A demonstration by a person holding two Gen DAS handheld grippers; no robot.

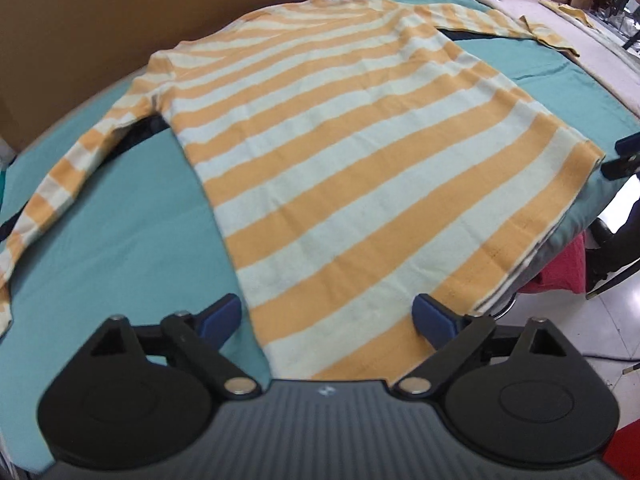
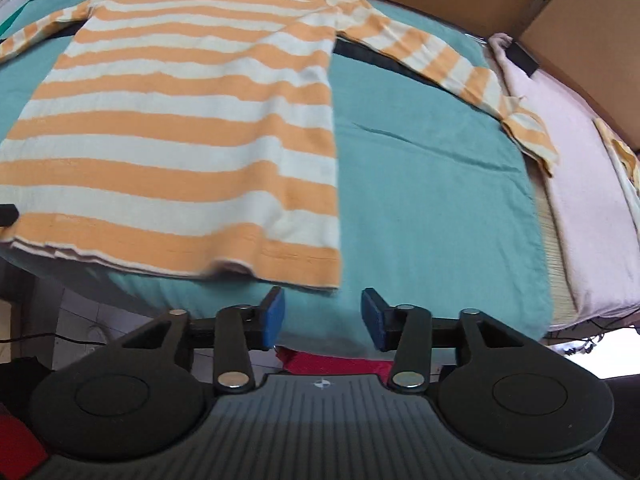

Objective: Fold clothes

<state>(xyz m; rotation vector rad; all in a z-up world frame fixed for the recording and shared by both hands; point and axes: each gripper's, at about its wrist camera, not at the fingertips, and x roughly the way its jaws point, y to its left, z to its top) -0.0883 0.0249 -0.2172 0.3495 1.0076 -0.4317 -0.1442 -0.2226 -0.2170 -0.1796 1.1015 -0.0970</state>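
An orange-and-white striped sweater (image 1: 352, 168) lies flat on a teal cloth (image 1: 120, 240), with both sleeves spread out to the sides. My left gripper (image 1: 328, 316) hangs open and wide over the sweater's lower left corner, with nothing pinched between its blue pads. In the right wrist view the sweater (image 2: 180, 128) fills the left half. My right gripper (image 2: 324, 314) stands open just off the sweater's lower right hem corner, above the teal cloth (image 2: 432, 200). Its pads touch nothing. The right gripper's tip (image 1: 624, 156) also shows at the hem's far corner.
Cardboard boxes (image 1: 160, 8) stand behind the table. A pale pink cloth (image 2: 580, 184) lies to the right of the teal one, under the right sleeve's cuff (image 2: 532, 132). Red fabric (image 2: 336, 362) hangs below the table's front edge, above a tiled floor (image 1: 580, 332).
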